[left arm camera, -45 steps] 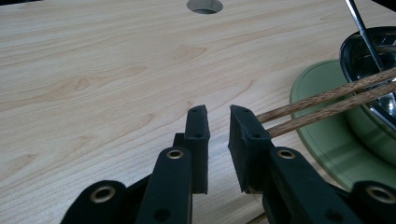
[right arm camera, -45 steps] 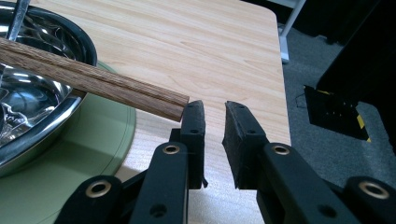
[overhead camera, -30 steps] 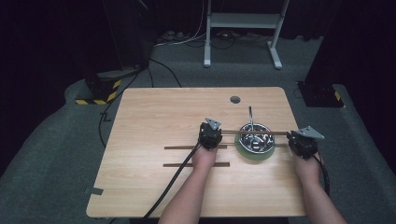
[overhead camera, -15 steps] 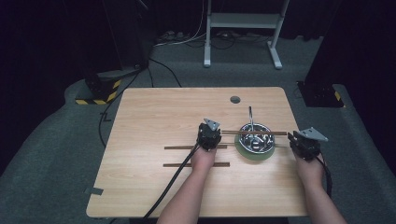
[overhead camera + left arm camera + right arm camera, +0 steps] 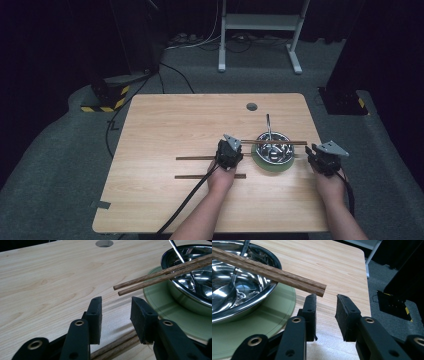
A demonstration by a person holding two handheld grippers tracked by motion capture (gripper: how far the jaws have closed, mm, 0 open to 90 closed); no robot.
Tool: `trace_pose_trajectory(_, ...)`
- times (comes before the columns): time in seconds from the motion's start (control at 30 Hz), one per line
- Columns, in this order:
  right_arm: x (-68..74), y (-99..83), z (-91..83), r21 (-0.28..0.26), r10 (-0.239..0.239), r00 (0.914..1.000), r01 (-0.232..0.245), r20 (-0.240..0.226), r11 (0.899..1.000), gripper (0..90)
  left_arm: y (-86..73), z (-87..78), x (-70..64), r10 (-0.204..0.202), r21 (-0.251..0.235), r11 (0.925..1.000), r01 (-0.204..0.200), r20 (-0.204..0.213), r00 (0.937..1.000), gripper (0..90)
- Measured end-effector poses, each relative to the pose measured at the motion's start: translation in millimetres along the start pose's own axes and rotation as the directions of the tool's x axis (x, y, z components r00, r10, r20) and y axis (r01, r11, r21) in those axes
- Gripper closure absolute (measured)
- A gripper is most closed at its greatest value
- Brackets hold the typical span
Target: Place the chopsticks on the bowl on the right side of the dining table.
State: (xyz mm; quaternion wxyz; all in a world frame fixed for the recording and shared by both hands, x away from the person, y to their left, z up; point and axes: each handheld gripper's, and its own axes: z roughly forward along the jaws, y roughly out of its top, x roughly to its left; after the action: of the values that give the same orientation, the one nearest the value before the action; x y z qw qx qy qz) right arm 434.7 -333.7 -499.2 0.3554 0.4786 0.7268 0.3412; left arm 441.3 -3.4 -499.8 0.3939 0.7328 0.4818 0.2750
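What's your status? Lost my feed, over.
Both tongs, left and right, open, empty. Chopstick pair laid across steel bowl, spoon inside. Nothing blocking.

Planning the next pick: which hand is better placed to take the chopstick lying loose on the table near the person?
Left. The left tool, open, is just above that chopstick. The right tool sits beyond the bowl, on its far side.

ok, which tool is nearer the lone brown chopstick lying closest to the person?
Left. The left tool sits just beyond the brown wooden chopstick, hand over it. The right tool is past the green plate, far to its right.
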Motion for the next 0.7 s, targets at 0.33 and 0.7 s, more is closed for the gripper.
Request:
trace_pose_trajectory(0.33,-1.4,1.4,9.4,0.017,-0.001,1.0000,0.001,-0.002,1.000,68.9,3.3,6.0,2.3,-0.009,0.013,0.9999,0.009,0.006,0.9999,63.3)
trace_pose_trajectory(0.7,2.2,1.8,0.5,0.014,-0.019,0.9998,0.019,-0.004,1.000,67.3,1.0,-0.7,-1.0,0.010,0.012,0.9999,-0.010,0.015,0.9998,62.4)
